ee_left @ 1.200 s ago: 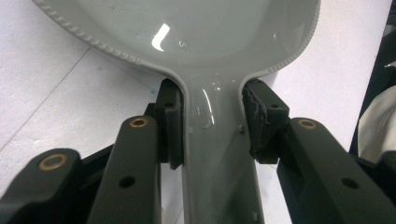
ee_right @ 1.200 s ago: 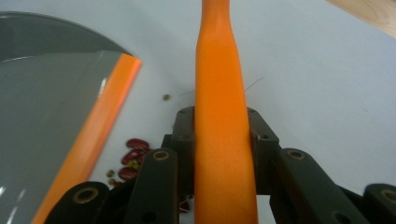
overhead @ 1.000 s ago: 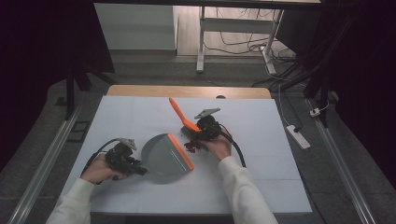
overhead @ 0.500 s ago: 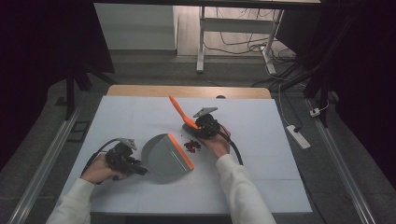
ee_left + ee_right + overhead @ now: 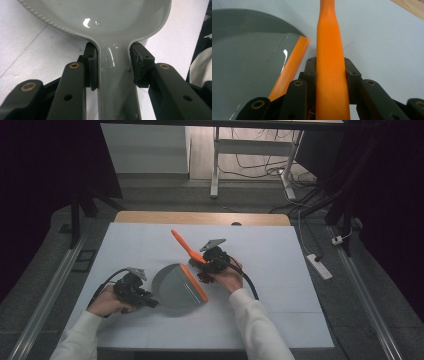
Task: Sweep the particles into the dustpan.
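Note:
A grey dustpan (image 5: 176, 284) with an orange front lip (image 5: 194, 282) lies flat on the white table (image 5: 280, 270). My left gripper (image 5: 145, 300) is shut on the dustpan's grey handle (image 5: 113, 82), one pad on each side where it meets the pan. A brush with an orange handle (image 5: 184, 245) slants up and away from my right gripper (image 5: 206, 262), which is shut on that handle (image 5: 330, 75). Dark red bristles (image 5: 205, 277) hang under the right hand, just right of the orange lip (image 5: 289, 67).
The wooden far edge of the table (image 5: 200, 217) runs behind the white sheet. A white power strip (image 5: 318, 266) lies on the floor to the right. Cables and a metal stand leg (image 5: 216, 160) sit beyond the table.
The right gripper has drawn the brush a little nearer and lower beside the dustpan's lip. The left gripper and the dustpan have stayed in place.

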Demonstrator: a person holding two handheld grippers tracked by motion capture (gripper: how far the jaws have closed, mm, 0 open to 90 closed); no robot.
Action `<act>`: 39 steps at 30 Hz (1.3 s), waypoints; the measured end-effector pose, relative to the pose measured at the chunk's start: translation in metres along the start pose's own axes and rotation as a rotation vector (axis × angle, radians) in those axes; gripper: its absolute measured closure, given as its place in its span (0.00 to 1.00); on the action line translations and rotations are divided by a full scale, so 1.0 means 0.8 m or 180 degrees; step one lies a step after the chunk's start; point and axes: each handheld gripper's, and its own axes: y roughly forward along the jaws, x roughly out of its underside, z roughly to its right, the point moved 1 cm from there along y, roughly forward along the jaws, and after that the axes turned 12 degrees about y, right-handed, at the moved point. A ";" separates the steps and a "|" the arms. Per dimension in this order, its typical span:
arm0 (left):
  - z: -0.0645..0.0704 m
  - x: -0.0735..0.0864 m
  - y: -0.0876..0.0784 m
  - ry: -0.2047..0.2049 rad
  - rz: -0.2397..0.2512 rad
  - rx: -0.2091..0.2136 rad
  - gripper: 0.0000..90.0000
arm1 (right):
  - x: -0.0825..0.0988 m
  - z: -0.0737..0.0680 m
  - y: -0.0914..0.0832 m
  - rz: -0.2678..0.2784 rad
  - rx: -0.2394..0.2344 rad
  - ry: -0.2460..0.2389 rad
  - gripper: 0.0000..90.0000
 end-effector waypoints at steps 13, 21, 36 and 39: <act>-0.001 0.000 0.000 0.0000 -0.0004 0.0011 0.69 | 0.001 -0.016 0.002 -0.0020 -0.0224 -0.0037 0.78; -0.001 0.000 0.001 -0.0001 -0.0011 0.0011 0.69 | -0.006 -0.030 -0.005 0.0107 -0.0512 0.0026 0.78; 0.000 0.000 0.000 0.0006 -0.0012 0.0003 0.69 | -0.005 0.002 -0.025 0.0243 -0.0087 0.0172 0.78; 0.000 0.000 0.000 0.0010 -0.0020 -0.0001 0.69 | 0.002 0.008 -0.027 0.0229 -0.0041 0.0234 0.78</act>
